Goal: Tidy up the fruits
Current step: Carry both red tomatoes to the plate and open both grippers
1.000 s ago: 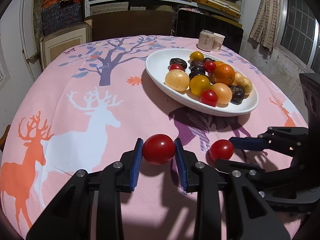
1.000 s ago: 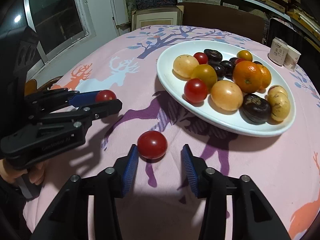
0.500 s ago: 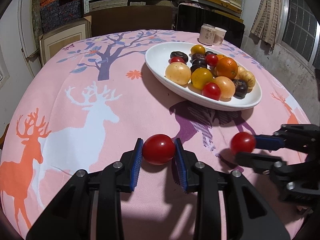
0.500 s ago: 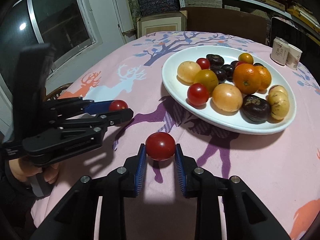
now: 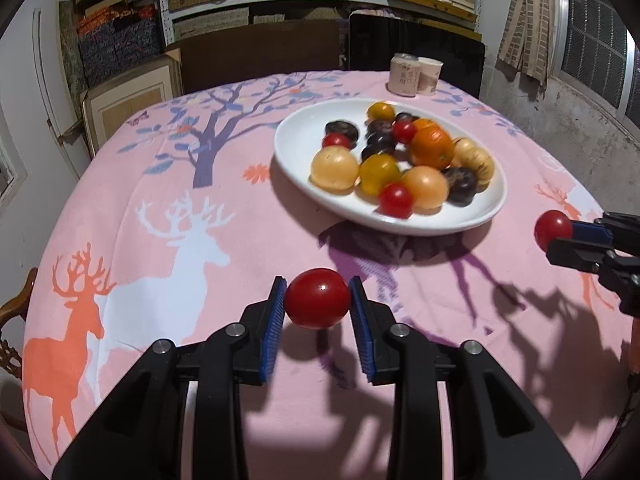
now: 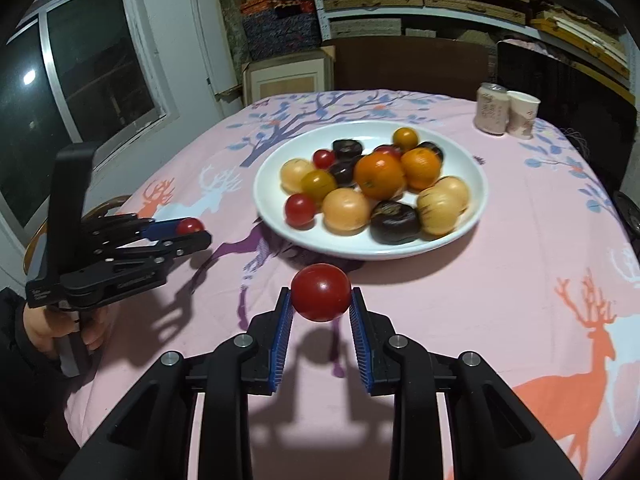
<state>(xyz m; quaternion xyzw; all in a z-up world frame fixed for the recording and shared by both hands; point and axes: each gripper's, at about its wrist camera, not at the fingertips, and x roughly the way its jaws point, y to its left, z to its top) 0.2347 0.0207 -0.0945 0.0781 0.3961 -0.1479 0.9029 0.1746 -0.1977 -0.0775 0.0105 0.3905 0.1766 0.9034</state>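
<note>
Left gripper [image 5: 318, 300]: pinching a red tomato [image 5: 318, 298], clear of the tablecloth [image 5: 160, 184] | Right gripper [image 6: 321, 300]: pinching a second red tomato [image 6: 321, 292], clear of the cloth, just short of the plate | White plate [image 6: 476, 184]: mid-table, piled with mixed fruit | Two cups [image 6: 506, 114]: far edge.

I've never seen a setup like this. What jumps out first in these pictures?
Each black gripper pinches a red cherry tomato between blue-padded jaws: the left gripper holds one tomato, the right gripper another, both above the pink deer tablecloth. Beyond them sits a white plate heaped with mixed fruit.
</note>
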